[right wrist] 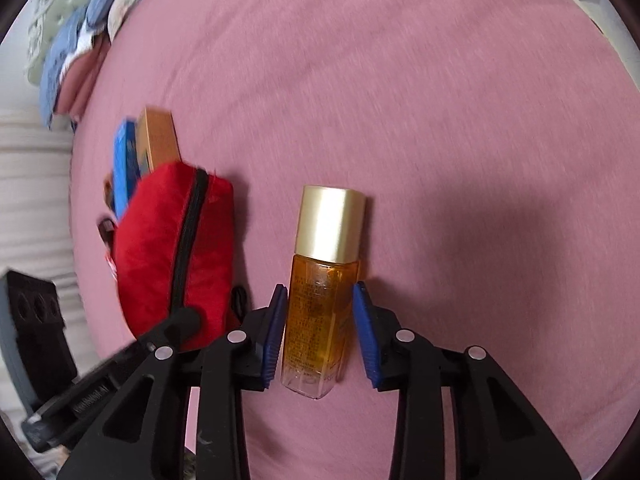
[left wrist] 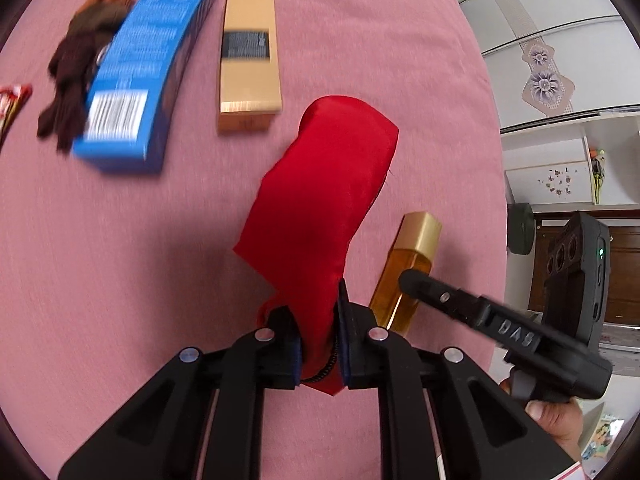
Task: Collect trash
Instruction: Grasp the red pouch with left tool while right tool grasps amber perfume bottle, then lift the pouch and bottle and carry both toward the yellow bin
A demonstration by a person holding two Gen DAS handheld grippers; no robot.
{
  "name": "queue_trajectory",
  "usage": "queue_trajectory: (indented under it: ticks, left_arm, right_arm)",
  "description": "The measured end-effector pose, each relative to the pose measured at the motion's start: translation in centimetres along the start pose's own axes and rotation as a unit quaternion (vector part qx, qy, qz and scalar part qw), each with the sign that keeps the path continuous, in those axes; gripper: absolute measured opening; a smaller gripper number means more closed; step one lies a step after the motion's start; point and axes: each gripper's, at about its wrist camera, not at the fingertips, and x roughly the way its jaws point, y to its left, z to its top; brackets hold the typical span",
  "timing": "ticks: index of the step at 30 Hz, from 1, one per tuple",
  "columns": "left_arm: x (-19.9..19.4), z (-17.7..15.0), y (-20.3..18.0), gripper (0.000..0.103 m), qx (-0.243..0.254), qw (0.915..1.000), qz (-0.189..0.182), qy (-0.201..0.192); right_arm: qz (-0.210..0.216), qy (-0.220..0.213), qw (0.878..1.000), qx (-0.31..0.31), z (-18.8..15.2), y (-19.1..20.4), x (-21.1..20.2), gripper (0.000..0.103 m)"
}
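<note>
My left gripper is shut on a red zip pouch and holds it above the pink bed cover; the pouch also shows in the right wrist view with its black zipper. An amber bottle with a gold cap lies on the cover between the blue pads of my right gripper, which is open around it with small gaps on each side. The bottle also shows in the left wrist view, partly behind my right gripper's finger.
On the pink cover lie a blue box, a gold box, a brown cloth bundle and a red wrapper at the left edge. Pillows are piled far left. The bed edge and cabinets are to the right.
</note>
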Motion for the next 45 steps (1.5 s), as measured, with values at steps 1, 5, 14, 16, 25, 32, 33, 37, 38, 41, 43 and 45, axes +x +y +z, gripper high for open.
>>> queue_trajectory:
  ticks: [1,5,14,16,25,32,33,37,38,41,43,45]
  left_arm:
    - [0.2,-0.5,0.0,0.013,-0.003,1.0000,-0.002,0.000]
    - [0.7,-1.6,-0.1,0.012,-0.016,0.9998,-0.010,-0.004]
    - [-0.3,-2.7,0.7,0.010,-0.006,0.9997,-0.012,-0.019]
    - [-0.7,-3.1,0.2,0.010,0.005,0.9997,-0.011,-0.021]
    - [-1.3,-5.9,-3.2,0.009,0.034,0.9988,-0.036,-0.002]
    - [-0.9,-8.9,-6.8,0.009,0.059,0.9963,-0.059,0.018]
    - [-0.7,-9.4,-7.6,0.009,0.064,0.9957,-0.063,0.022]
    - [0.2,-11.5,-10.7,0.009,0.091,0.9925,-0.072,0.041]
    - [0.4,-11.9,-11.4,0.009,0.097,0.9917,-0.072,0.044]
    - [1.5,-13.2,-14.3,0.009,0.124,0.9874,-0.076,0.062]
    - [1.9,-14.0,-15.9,0.009,0.139,0.9851,-0.076,0.066]
    - [2.3,-14.6,-17.7,0.009,0.150,0.9830,-0.079,0.069]
  right_arm:
    - [-0.004,0.001,1.000,-0.004,-0.4,0.0,0.0,0.033]
    - [-0.015,-0.006,1.000,-0.014,-1.3,0.5,0.4,0.034]
    - [-0.061,-0.009,0.998,-0.020,-1.2,2.2,2.4,0.033]
    - [-0.058,-0.011,0.998,-0.025,-1.7,2.5,2.1,0.032]
    - [-0.007,-0.014,1.000,0.004,-5.9,0.4,-1.7,0.032]
    - [0.012,-0.032,0.999,0.035,-8.8,-3.4,-6.1,0.032]
    - [0.010,-0.037,0.999,0.038,-9.2,-3.9,-6.6,0.032]
    - [0.013,-0.060,0.996,0.067,-10.8,-6.5,-9.2,0.032]
    - [0.015,-0.068,0.995,0.076,-11.2,-7.4,-9.9,0.032]
    - [0.017,-0.088,0.991,0.100,-11.9,-9.2,-11.5,0.032]
    - [0.019,-0.097,0.989,0.111,-12.4,-10.7,-12.8,0.032]
    - [0.019,-0.106,0.987,0.120,-12.6,-12.1,-13.8,0.032]
